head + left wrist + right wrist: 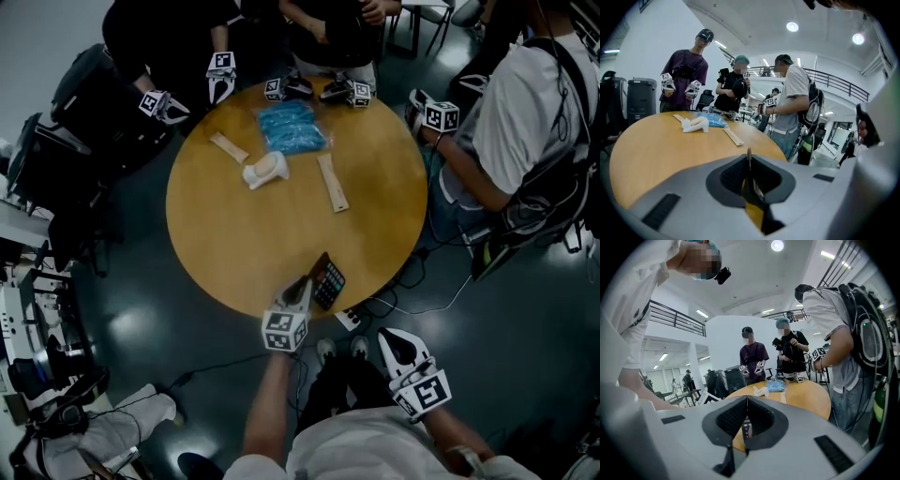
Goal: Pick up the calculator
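Your left gripper [302, 287] clamped the calculator [330, 280] at the near edge of the round table [272, 239]. Your right gripper [391, 340] hung off the table, jaws together on nothing.

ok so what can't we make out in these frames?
- calculator keys and display: too small and dark in the head view; edge-on between the closed jaws in the left gripper view.
- left gripper pads: covered by its own body in the head view.
- white object beside the blue packet: too small to identify in every view.
- round table near edge: blocked by the gripper bodies in both gripper views.
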